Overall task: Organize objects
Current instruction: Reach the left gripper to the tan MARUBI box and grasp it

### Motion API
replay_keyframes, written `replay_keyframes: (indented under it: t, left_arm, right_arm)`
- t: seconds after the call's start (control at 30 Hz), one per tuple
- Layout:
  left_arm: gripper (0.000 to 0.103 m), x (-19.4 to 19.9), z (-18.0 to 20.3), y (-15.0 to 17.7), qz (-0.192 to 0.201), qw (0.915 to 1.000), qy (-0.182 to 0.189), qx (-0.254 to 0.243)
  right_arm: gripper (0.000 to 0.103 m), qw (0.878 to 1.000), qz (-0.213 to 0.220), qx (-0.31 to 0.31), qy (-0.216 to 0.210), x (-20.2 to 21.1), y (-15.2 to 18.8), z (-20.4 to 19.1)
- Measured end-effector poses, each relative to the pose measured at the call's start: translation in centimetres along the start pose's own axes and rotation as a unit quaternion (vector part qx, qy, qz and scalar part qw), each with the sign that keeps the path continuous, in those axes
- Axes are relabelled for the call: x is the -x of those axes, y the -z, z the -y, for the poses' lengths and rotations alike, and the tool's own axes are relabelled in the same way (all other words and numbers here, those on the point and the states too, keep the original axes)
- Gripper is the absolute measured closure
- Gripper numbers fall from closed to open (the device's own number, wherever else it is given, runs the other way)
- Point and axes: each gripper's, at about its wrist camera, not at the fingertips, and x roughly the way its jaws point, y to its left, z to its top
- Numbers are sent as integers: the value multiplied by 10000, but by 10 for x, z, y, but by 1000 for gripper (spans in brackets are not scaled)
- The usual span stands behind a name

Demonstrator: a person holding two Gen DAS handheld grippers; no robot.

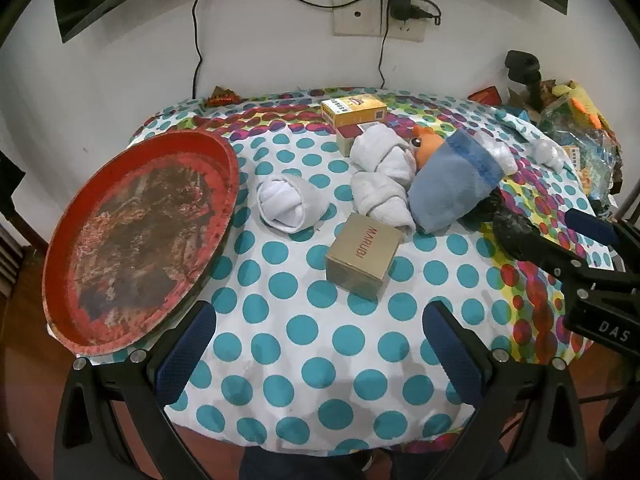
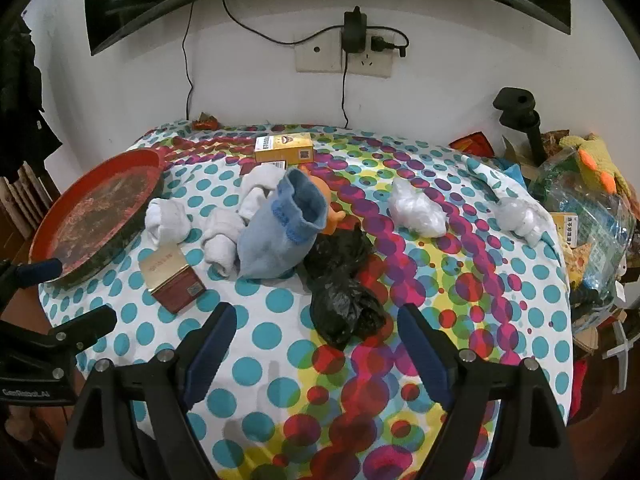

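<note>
A round red tray (image 1: 136,236) lies at the table's left; it also shows in the right wrist view (image 2: 92,216). A gold Marubi box (image 1: 362,256) (image 2: 172,276) sits mid-table. Rolled white socks (image 1: 288,202) (image 1: 384,164), a blue sock (image 1: 456,184) (image 2: 280,232) over an orange toy (image 1: 428,142) and a yellow box (image 1: 354,110) (image 2: 284,148) lie behind. A black plastic bag (image 2: 340,284) lies just ahead of my right gripper (image 2: 316,344). My left gripper (image 1: 316,344) is open and empty, short of the gold box. The right gripper is open and empty.
Two white plastic bundles (image 2: 416,210) (image 2: 520,216) lie on the right of the dotted tablecloth (image 1: 304,344). A cluttered pile with a yellow knitted toy (image 2: 596,164) and a black stand (image 2: 520,116) crowd the right edge. Wall sockets and cables are behind.
</note>
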Motion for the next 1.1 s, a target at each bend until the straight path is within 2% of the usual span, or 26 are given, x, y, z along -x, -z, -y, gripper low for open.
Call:
replay_keyframes:
  t: [0.8,0.9,0.97,1.1]
  left_arm:
    - [0,-43,-3,-10,-346,9994,25,9]
    - [0,-46,-3,-11,-364,9993,22,6]
    - [0,-48,-4,-13,-391,9992,43,26]
    - [0,-53,-7,-15,-441,9990,43,106]
  right_arm:
    - [19,9989,-455,30,-85,-66,-11,14]
    - [26,9985,-526,32,-143,-74,-12,15]
    - [34,9981,-586,16,-190,-79,-13,15]
    - [40,9975,-655,-4,-253,-89,-13,15]
